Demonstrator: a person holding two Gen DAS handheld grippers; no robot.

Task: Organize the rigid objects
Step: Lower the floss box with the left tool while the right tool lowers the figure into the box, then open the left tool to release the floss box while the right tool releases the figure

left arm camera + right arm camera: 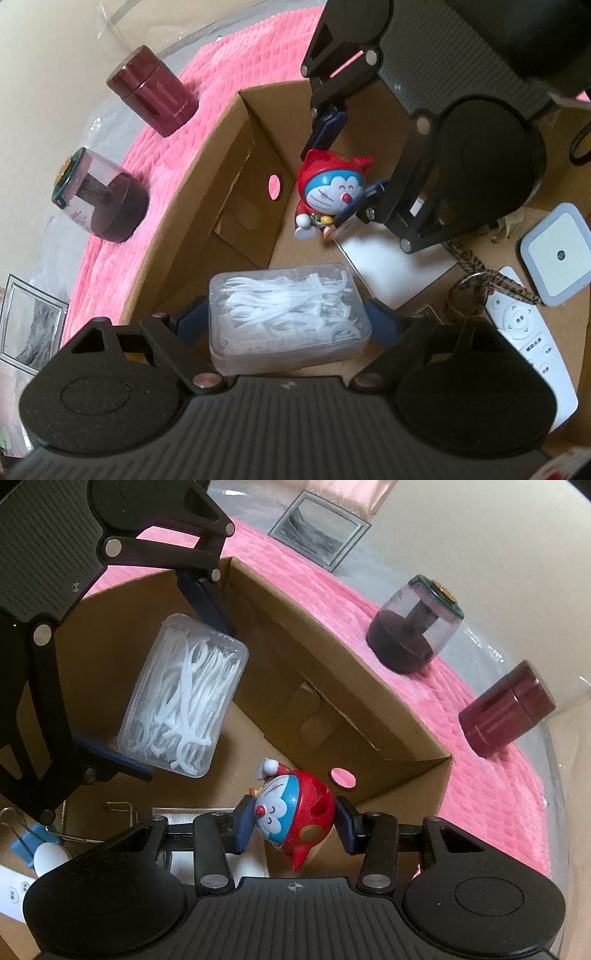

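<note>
My left gripper point(290, 321) is shut on a clear plastic case of white floss picks point(288, 314), its blue pads pressing both short ends. The case hangs over the inside of an open cardboard box point(207, 206). My right gripper point(294, 825) is shut on a red-hooded blue cat figurine point(291, 812), gripped at the head and also above the box floor. In the left wrist view the figurine point(330, 195) hangs in the right gripper point(341, 173) just beyond the case. In the right wrist view the floss case point(184, 694) sits between the left gripper's point(159, 686) fingers at upper left.
Inside the box lie a white remote point(528, 332), a square white night light point(557, 254), a patterned lanyard point(476, 284) and a white card point(395, 266). Outside on the pink mat point(166, 173) stand a maroon canister point(153, 96) and a dark clear-topped jar point(99, 195). A framed picture point(321, 531) lies beyond.
</note>
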